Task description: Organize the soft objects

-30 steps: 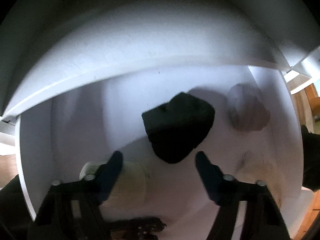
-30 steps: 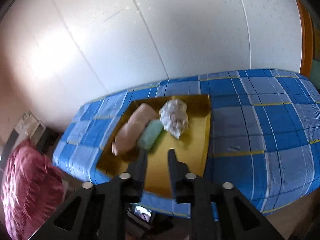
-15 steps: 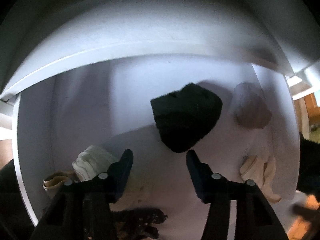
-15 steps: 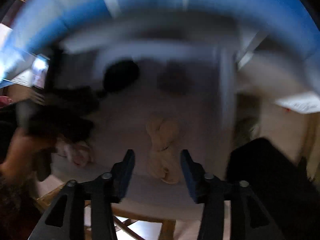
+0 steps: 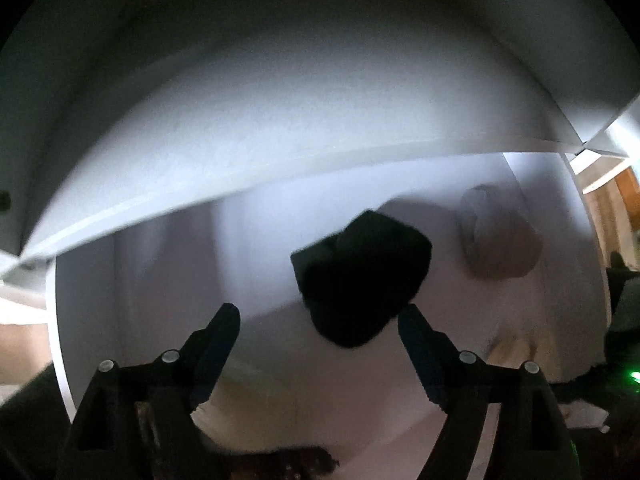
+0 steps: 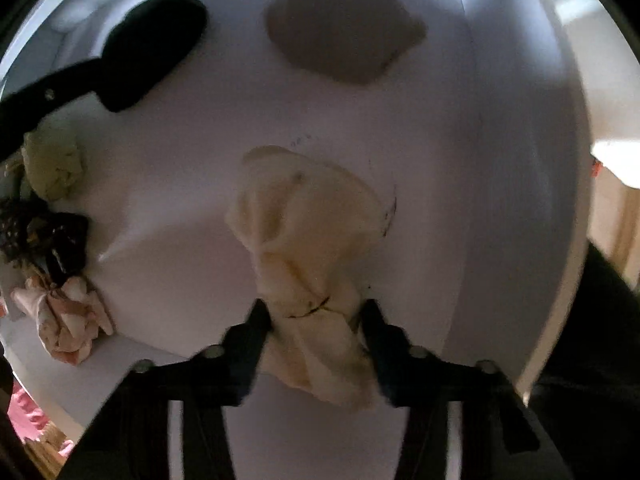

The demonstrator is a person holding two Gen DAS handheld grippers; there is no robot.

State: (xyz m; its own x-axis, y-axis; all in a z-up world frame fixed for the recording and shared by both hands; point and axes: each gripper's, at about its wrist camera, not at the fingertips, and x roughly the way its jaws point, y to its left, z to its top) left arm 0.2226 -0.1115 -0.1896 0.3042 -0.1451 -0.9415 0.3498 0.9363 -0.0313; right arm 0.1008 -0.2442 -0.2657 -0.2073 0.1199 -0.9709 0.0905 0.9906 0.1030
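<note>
Inside a white compartment lie several soft bundles. My right gripper points down over a crumpled cream cloth; its jaws are closing and both pads pinch the cloth's narrow waist. A black bundle lies just beyond my left gripper, whose jaws are opening with nothing gripped between them. In the right wrist view the black bundle sits far left, partly behind a left finger. A grey-beige bundle rests at the back right, also seen as the grey-beige bundle.
Along the compartment's left side lie a pale yellow-green roll, a dark patterned piece and a pink-and-white cloth. A white side wall closes the right. A white shelf board overhangs the back.
My right gripper swung down from facing the bed and tray into the white compartment and closed around the cream cloth. The left jaws spread wider; the pale roll beside them left that view.
</note>
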